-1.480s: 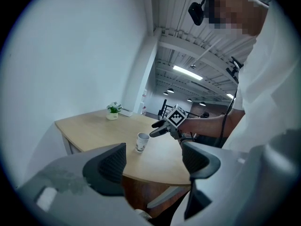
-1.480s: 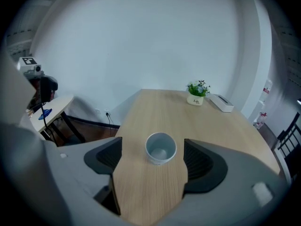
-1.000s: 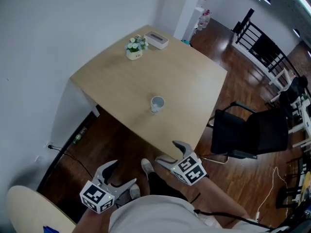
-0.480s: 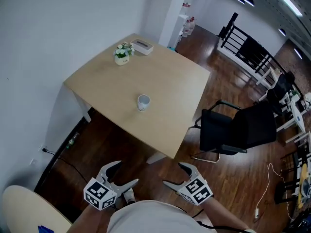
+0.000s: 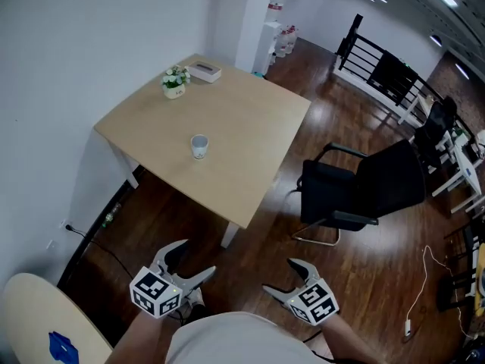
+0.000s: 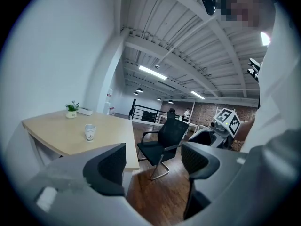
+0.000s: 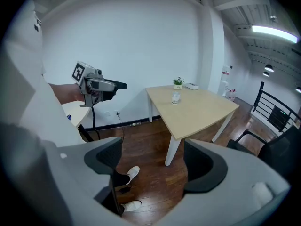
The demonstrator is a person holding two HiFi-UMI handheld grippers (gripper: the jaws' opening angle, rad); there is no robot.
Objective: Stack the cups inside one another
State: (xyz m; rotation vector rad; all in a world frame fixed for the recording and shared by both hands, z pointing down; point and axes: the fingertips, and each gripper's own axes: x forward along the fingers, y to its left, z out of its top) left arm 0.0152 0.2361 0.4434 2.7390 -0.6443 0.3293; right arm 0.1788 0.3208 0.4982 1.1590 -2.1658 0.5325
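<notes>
A white paper cup (image 5: pixel 199 146) stands alone near the middle of the light wooden table (image 5: pixel 242 120); it also shows small in the left gripper view as the cup (image 6: pixel 90 132) and in the right gripper view as the cup (image 7: pixel 175 98). Whether it is one cup or a stack cannot be told. My left gripper (image 5: pixel 187 265) is open and holds nothing, low over the floor, well short of the table. My right gripper (image 5: pixel 289 278) is open too, beside it, away from the table. Each gripper's own view shows its jaws wide apart with nothing between them.
A small potted plant (image 5: pixel 174 80) and a white box (image 5: pixel 204 70) sit at the table's far corner. A black office chair (image 5: pixel 364 192) stands right of the table. A round pale table (image 5: pixel 45 328) is at my lower left. A cable (image 5: pixel 114 252) runs along the wood floor by the wall.
The table and cup have slid up and left in the head view and look smaller, so I have backed away from them. Both grippers stay open and low.
</notes>
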